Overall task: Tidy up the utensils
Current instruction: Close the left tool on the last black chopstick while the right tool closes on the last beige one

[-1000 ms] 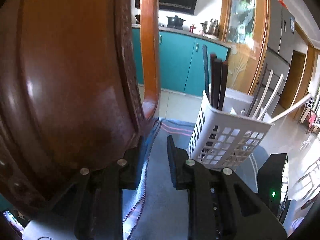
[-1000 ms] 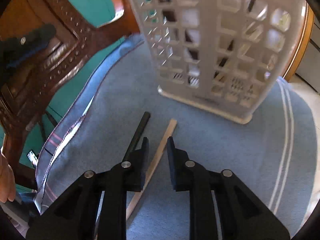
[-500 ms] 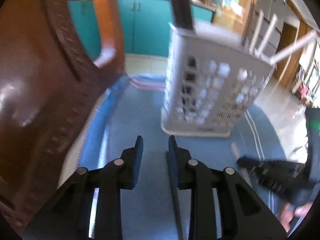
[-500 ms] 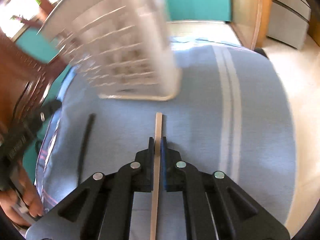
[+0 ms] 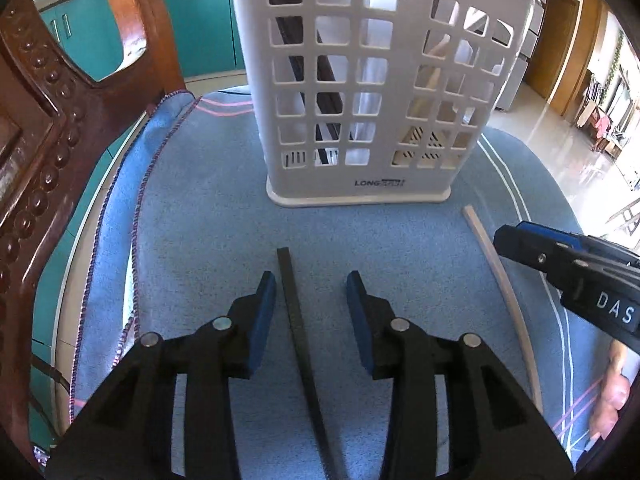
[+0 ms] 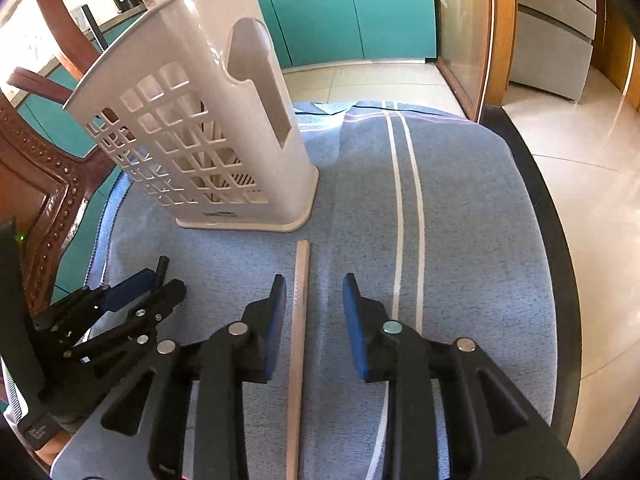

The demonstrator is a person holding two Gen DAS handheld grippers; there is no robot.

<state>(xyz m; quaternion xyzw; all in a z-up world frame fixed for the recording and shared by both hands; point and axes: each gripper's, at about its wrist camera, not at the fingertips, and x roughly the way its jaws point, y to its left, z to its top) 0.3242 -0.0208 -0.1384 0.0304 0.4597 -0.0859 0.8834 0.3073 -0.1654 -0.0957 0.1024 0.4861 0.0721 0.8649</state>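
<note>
A white slotted utensil basket (image 5: pixel 372 92) stands on the blue cloth; it also shows in the right wrist view (image 6: pixel 208 136). It holds dark and pale chopsticks. A black chopstick (image 5: pixel 298 320) lies on the cloth between the fingers of my open left gripper (image 5: pixel 311 286). A pale wooden chopstick (image 6: pixel 299 332) lies between the fingers of my open right gripper (image 6: pixel 315 288); it also shows in the left wrist view (image 5: pixel 502 276). The right gripper (image 5: pixel 520 246) shows at the right of the left wrist view, the left gripper (image 6: pixel 160 286) at the left of the right wrist view.
A carved brown wooden chair (image 5: pixel 44 120) stands at the left edge of the blue cloth (image 5: pixel 200 208). The cloth covers a round table with a dark rim (image 6: pixel 536 200). Teal cabinets (image 6: pixel 360 8) and tiled floor lie beyond.
My left gripper swung from the chair to the cloth and opened over the black chopstick. My right gripper, shut on the pale chopstick half a second ago, has opened; the chopstick lies on the cloth.
</note>
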